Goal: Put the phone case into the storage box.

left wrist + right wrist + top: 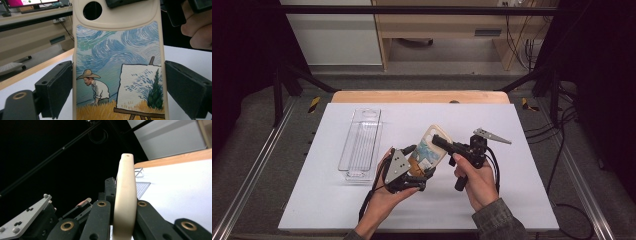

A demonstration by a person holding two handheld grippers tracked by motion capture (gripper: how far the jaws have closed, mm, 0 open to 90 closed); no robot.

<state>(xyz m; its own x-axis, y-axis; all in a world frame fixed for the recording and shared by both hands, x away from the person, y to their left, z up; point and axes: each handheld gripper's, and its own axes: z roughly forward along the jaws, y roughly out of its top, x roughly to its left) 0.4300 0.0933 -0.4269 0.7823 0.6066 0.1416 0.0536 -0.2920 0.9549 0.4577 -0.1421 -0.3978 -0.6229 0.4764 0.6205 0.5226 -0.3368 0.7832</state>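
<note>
Passing the case [430, 148] between grippers
Right gripper [124, 220] clenches its edge; left gripper [117, 87] stands released beside it — close squarely before letting go.

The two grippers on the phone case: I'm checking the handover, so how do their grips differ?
The left gripper spans the phone case across its width at the lower part, fingers beside its side edges. The right gripper pinches the case's upper end across its thin thickness, fingers against front and back. Both keep it lifted above the table.
</note>
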